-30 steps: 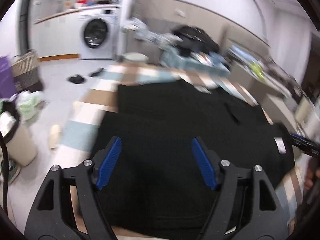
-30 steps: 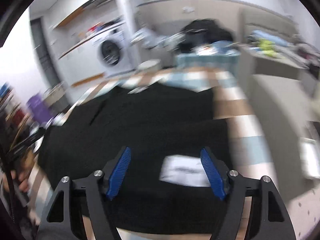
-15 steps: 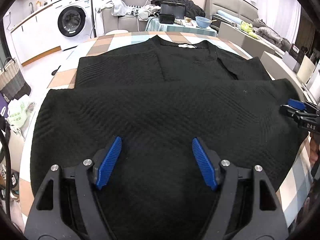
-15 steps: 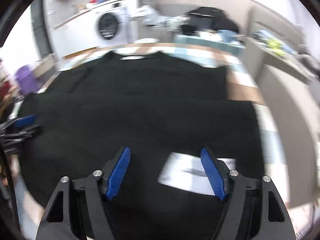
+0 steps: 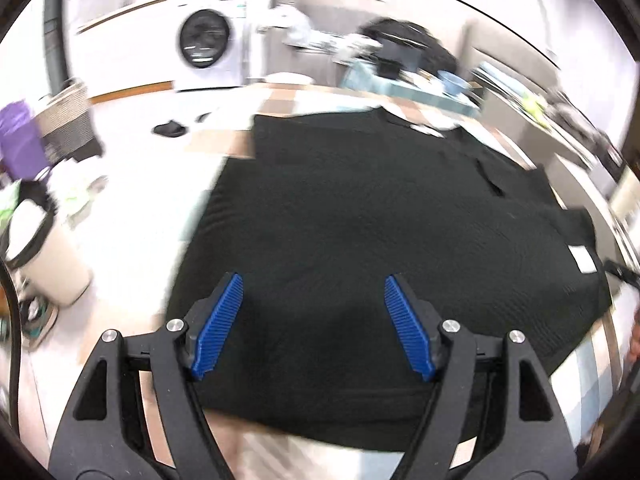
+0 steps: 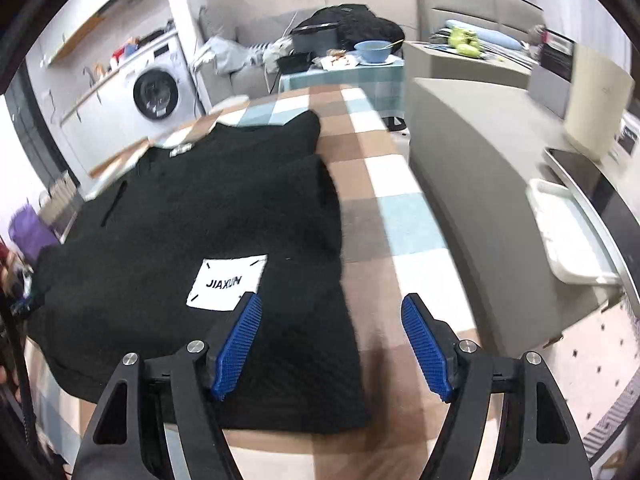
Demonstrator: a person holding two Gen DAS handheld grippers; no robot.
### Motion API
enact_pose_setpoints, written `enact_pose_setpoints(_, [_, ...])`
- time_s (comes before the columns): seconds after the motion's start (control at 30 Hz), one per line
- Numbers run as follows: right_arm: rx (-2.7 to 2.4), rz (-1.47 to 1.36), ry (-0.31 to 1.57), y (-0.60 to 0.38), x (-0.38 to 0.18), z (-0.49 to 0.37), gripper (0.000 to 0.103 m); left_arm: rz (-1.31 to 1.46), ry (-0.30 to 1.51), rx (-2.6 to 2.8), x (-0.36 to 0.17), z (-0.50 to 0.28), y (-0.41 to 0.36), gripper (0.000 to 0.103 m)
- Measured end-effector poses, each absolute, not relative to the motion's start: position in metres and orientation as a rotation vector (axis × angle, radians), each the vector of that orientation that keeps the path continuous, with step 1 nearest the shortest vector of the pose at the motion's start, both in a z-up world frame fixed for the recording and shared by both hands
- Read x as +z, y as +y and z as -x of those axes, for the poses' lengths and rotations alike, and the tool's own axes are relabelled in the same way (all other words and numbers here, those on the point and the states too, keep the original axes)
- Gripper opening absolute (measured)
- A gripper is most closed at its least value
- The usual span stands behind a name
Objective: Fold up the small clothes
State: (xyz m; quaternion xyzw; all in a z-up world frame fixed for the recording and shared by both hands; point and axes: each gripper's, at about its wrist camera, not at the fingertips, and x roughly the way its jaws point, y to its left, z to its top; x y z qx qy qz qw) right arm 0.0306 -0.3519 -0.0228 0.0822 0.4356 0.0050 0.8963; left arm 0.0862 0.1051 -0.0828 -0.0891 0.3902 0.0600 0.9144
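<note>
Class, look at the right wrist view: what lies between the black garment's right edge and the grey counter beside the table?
Only bare checked tablecloth separates the black garment from the grey counter; the right wrist view shows it.

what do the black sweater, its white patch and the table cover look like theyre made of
Black sweater: likely a thick matte knit, since faint ribbed rows show across it. White patch: seemingly woven cloth, flat, tacked on with dark corner stitches, printed "JIAXUN". Checked table cover: smooth, slightly glossy, possibly coated fabric or vinyl; the look leaves it open.
</note>
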Motion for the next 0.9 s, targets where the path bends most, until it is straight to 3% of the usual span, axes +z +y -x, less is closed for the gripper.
enact_pose_setpoints(0.33, [0.1,-0.282,0.863,-0.34,-0.024,-0.086,0.069,0.266,0.853,0.243,-0.092,-0.116,0.169,0.071])
enact_pose_setpoints(0.4, [0.121,-0.289,0.898,-0.334,-0.032,-0.099,0.053,0.28,0.859,0.229,-0.094,-0.127,0.172,0.059])
enact_pose_setpoints(0.43, [0.119,-0.282,0.907,-0.333,-0.034,-0.102,0.05,0.28,0.859,0.228,-0.095,-0.13,0.172,0.04])
enact_pose_setpoints(0.47, [0.108,-0.267,0.916,-0.33,-0.036,-0.104,0.036,0.28,0.848,0.211,-0.093,-0.131,0.171,0.017])
enact_pose_setpoints(0.5, [0.114,-0.261,0.911,-0.329,-0.036,-0.105,0.02,0.277,0.827,0.192,-0.089,-0.131,0.17,0.007])
enact_pose_setpoints(0.57, [0.12,-0.245,0.869,-0.327,-0.029,-0.102,0.005,0.26,0.771,0.189,-0.079,-0.128,0.167,0.004])
enact_pose_setpoints(0.77, [0.145,-0.275,0.68,-0.332,0.015,-0.098,0.004,0.261,0.671,0.182,-0.048,-0.13,0.168,0.004])
enact_pose_setpoints(0.9, [0.064,-0.263,0.73,-0.327,0.001,-0.125,0.004,0.28,0.734,0.206,-0.065,-0.16,0.178,0.004])
